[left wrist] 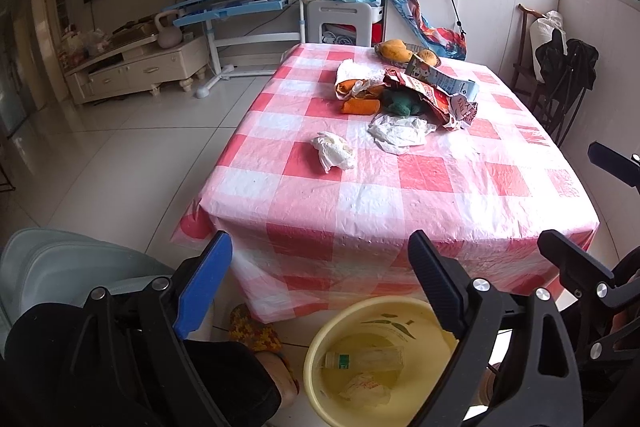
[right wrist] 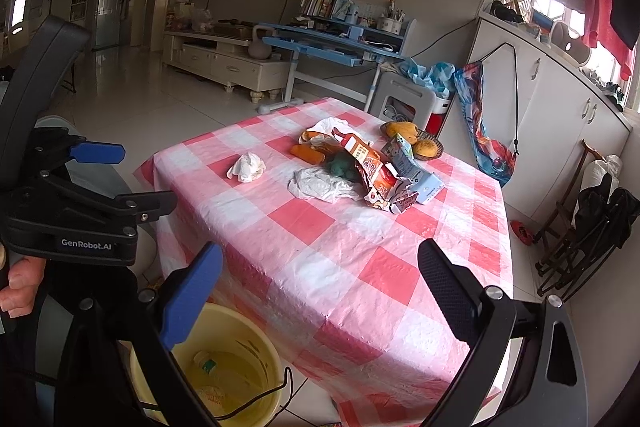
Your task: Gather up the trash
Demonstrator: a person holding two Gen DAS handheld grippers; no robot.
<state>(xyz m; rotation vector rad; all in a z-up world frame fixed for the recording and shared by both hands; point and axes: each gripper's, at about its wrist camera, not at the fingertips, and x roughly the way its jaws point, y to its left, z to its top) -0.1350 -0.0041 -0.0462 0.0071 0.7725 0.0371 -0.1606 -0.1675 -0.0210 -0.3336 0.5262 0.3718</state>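
Both the left gripper [left wrist: 320, 279] and right gripper [right wrist: 320, 287] gape wide and empty; ahead, the crumpled tissue [left wrist: 334, 150] looks light, soft, probably best pinched across its bunched middle.

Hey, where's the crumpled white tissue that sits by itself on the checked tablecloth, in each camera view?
Left wrist view: the crumpled tissue lies just left of centre, nearer the camera than the trash pile.
Right wrist view: the same tissue sits left of centre, toward the table's left edge.
Shared landmark: the white plastic bag lies to its right in both views.
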